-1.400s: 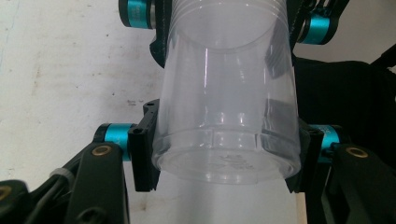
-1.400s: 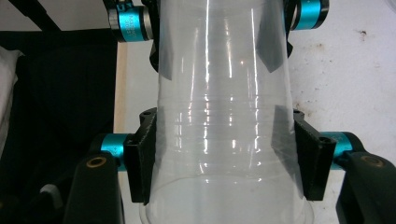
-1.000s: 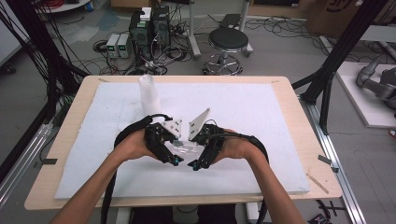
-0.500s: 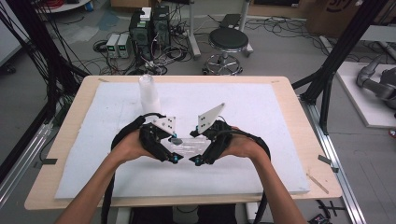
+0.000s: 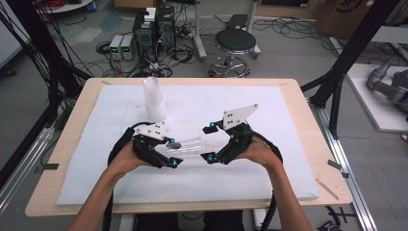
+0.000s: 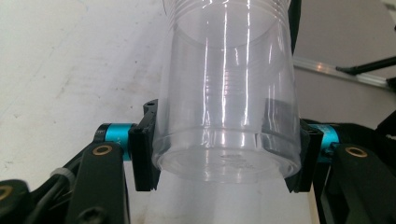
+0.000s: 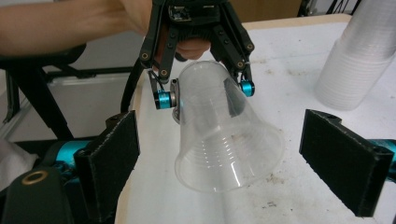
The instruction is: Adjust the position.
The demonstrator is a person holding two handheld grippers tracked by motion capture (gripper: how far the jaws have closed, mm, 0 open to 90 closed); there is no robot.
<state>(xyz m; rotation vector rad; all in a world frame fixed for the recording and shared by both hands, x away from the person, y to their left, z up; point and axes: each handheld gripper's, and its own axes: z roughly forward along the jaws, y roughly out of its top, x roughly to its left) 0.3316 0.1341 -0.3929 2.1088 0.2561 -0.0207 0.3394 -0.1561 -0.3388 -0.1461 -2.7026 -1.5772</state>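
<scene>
White foam sheet (image 5: 269,168) covers the wooden table (image 5: 312,125), with a stack of clear cups (image 5: 154,98) standing upright toward its far left. Just above the sheet, the left gripper (image 5: 174,153) pinches the base of a single clear plastic cup (image 5: 188,146) lying sideways, mouth toward the right gripper (image 5: 208,143), whose jaws stand spread apart and grip nothing. No readable writing appears on the cup.

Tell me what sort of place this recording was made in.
Most likely a robotics lab or workshop. A wooden table topped with a white foam sheet stands inside a black metal frame; behind it, power supplies and tangled cables sit on the floor beside a round stool.
</scene>
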